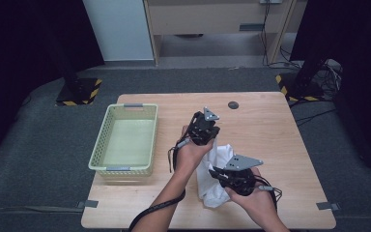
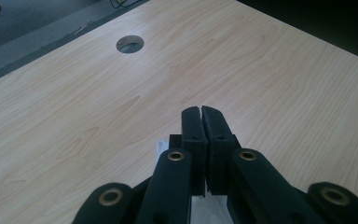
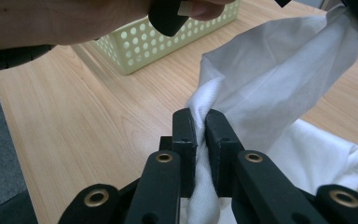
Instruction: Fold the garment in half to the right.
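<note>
A white cloth (image 1: 212, 191) hangs between my two grippers above the wooden table (image 1: 270, 130), its lower end bunched on the tabletop. My left gripper (image 1: 213, 135) holds the cloth's upper end; in the left gripper view its jaws (image 2: 200, 109) are pressed together with a bit of cloth (image 2: 205, 208) showing under them. My right gripper (image 1: 213, 170) points left and is shut on a fold of the cloth lower down. In the right gripper view the fabric (image 3: 270, 79) is pinched between the pads of that gripper (image 3: 200, 114) and stretches up to the top right.
A pale green perforated basket (image 1: 99, 140) stands on the table's left side, also seen behind the left hand (image 3: 51, 18) as the basket (image 3: 135, 51). A round cable hole (image 1: 233, 105) lies near the far edge. Floor stands and cables lie beyond the table.
</note>
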`<action>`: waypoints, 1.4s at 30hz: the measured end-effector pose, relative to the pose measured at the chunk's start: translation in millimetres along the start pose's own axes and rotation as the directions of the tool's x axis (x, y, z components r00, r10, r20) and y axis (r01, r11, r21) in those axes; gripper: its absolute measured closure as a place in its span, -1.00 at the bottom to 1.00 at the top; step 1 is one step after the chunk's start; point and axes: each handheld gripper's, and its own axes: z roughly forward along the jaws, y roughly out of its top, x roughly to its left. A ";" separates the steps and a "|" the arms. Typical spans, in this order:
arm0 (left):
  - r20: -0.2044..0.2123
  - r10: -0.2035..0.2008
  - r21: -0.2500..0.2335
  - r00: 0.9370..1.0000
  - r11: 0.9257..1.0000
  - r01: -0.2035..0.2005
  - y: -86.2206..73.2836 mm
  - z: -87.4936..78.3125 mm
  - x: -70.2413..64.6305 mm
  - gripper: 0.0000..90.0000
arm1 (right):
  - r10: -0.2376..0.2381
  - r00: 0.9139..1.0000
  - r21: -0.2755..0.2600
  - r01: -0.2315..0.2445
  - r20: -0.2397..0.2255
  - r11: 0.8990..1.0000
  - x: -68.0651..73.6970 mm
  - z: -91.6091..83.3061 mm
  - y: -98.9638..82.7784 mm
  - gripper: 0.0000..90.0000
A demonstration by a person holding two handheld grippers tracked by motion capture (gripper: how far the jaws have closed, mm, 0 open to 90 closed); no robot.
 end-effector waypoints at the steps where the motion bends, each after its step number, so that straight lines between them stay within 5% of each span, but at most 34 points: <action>1: 0.002 0.002 0.002 1.000 1.000 -0.002 -0.1 1.6 -0.3 0.98 | 0.000 1.000 0.001 0.000 0.002 1.000 -1.2 -0.4 -1.3 0.86; 17: 0.103 0.054 0.000 0.993 0.999 -0.054 -8.7 17.4 3.9 0.97 | 0.014 1.000 0.023 -0.014 0.001 1.000 -17.6 -2.4 -24.0 0.86; 24: 0.169 0.055 -0.030 0.984 0.998 -0.051 -18.4 23.1 14.3 0.97 | 0.009 1.000 0.034 -0.009 0.007 0.999 -20.1 -3.5 -28.4 0.86; 42: 0.202 0.031 -0.020 0.979 0.999 -0.027 -29.9 47.0 14.5 0.96 | 0.053 0.998 0.051 -0.054 0.020 0.997 -26.9 1.7 -45.8 0.84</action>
